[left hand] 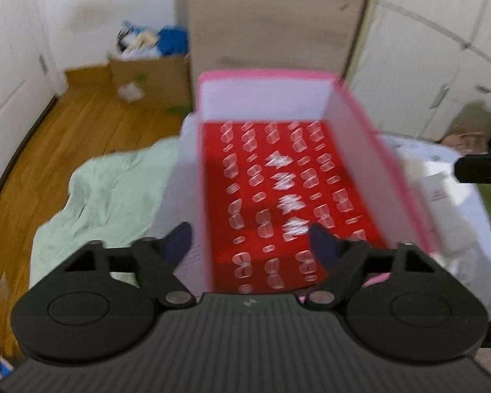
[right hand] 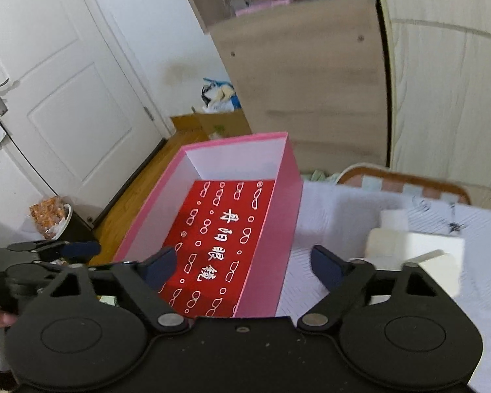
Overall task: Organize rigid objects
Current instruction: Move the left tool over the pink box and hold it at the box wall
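A: What is shown by the left wrist view alone?

B: A green cloth (left hand: pixel 114 190) is seen left of the pink box (left hand: pixel 360 131); the left tool (left hand: pixel 250 240) is held apart, straddling the box's left wall, nothing gripped.

A: And by the right?

B: A white door (right hand: pixel 65 98) and white boxes (right hand: pixel 415 252) on the bed (right hand: pixel 327 216) are seen. The right tool (right hand: pixel 242 267) is spread over the box's right wall. A red case (right hand: pixel 219 245) is laid inside, with bare room left along the far wall.

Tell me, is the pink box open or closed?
Open. The pink box has no lid on; its white inner walls and a red patterned item on its floor show.
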`<state>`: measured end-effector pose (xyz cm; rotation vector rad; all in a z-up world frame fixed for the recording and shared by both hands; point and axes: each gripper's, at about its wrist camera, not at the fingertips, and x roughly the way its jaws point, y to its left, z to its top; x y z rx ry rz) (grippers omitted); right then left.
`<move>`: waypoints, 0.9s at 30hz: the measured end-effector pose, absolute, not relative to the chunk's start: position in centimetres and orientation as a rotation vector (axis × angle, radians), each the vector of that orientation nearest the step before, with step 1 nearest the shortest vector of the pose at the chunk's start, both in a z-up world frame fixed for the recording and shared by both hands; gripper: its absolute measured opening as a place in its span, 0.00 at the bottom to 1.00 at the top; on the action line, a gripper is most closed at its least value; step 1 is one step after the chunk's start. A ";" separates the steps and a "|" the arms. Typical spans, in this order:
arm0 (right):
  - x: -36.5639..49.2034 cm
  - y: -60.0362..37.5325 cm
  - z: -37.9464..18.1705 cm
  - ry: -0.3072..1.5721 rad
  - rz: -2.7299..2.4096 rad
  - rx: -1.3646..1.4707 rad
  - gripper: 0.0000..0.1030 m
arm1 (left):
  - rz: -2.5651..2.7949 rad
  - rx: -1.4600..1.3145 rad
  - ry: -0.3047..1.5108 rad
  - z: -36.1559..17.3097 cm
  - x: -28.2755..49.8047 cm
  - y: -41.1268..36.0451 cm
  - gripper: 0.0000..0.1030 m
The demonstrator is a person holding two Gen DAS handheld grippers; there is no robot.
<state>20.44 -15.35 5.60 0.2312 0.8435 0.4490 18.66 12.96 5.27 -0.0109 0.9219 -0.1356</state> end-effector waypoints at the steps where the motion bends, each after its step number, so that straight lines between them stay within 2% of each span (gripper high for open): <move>1: 20.9 -15.3 4.9 0.857 0.462 0.253 0.83 | -0.127 -0.011 0.936 4.8 19.2 13.2 0.65; 4: 22.4 -15.5 2.8 0.893 0.483 0.354 0.83 | -0.092 0.017 0.960 3.4 20.6 13.7 0.51; 5: 22.9 -15.3 2.2 0.899 0.480 0.364 0.81 | -0.076 0.029 0.964 2.8 21.0 13.8 0.40; 6: 23.3 -15.2 1.9 0.906 0.480 0.363 0.77 | -0.068 0.033 0.970 2.5 21.2 13.9 0.26; 7: 23.7 -15.0 1.6 0.911 0.487 0.357 0.75 | -0.067 0.034 0.977 2.3 21.3 14.1 0.20; 9: 24.0 -14.9 1.2 0.923 0.500 0.345 0.62 | -0.083 0.011 0.989 1.9 21.7 14.5 0.11; 13: 24.5 -14.9 0.3 0.945 0.530 0.335 0.48 | -0.073 0.004 0.991 1.2 22.2 14.8 0.09; 15: 24.8 -15.1 -0.3 0.977 0.529 0.344 0.31 | -0.079 -0.027 1.006 1.0 22.6 15.1 0.09; 16: 24.9 -15.2 -0.6 0.987 0.529 0.355 0.26 | -0.079 -0.043 1.011 0.8 22.7 15.2 0.09; 27: 24.5 -16.1 -2.3 1.130 0.499 0.628 0.25 | -0.037 -0.055 0.943 1.5 23.3 15.7 0.07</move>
